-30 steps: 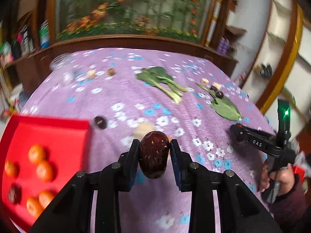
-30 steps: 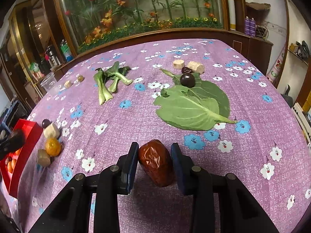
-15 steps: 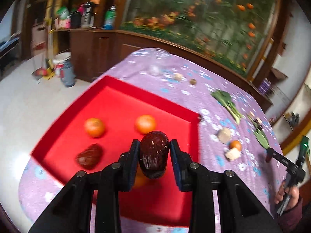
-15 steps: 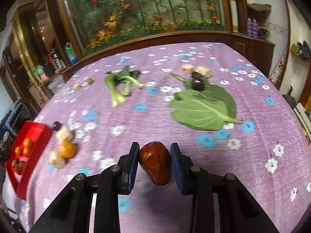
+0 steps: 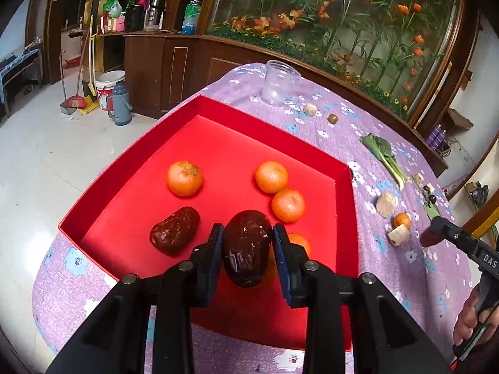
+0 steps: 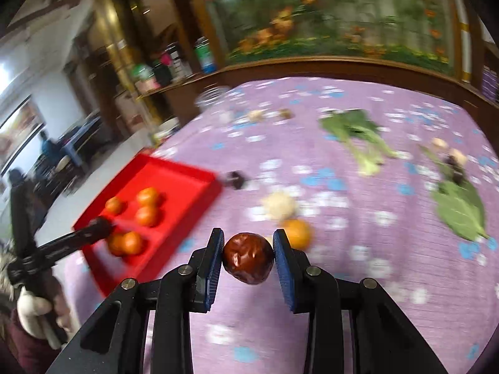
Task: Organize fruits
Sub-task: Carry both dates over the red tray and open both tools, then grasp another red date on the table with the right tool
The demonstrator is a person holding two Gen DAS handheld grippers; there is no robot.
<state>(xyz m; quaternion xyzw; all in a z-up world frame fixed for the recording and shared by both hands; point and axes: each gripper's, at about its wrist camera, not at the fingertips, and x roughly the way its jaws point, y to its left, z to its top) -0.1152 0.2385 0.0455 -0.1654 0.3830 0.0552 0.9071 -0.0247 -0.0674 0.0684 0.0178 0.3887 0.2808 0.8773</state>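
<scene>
Red tray (image 5: 265, 131) lies under the left tongs (image 5: 248, 246), clenched on a dark jujube (image 5: 246, 246); best lowered onto bare floor beside the other jujube (image 5: 174, 230), clear of the mandarins (image 5: 288, 204). Right tongs (image 6: 248, 260) grip another date (image 6: 248, 261) over the tabletop (image 6: 358, 280).

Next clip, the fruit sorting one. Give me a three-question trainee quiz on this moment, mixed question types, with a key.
1. True or false: the left gripper is empty.
2. Multiple choice: over what does the left gripper's red date hang? A) the clear plastic cup B) the red tray C) the leafy greens
3. Fill in: the right gripper is shut on a second ____ above the purple floral tablecloth.

Key
1. False: it is shut on a red date.
2. B: the tray already has oranges and another date lying in it.
3. Date.
</scene>
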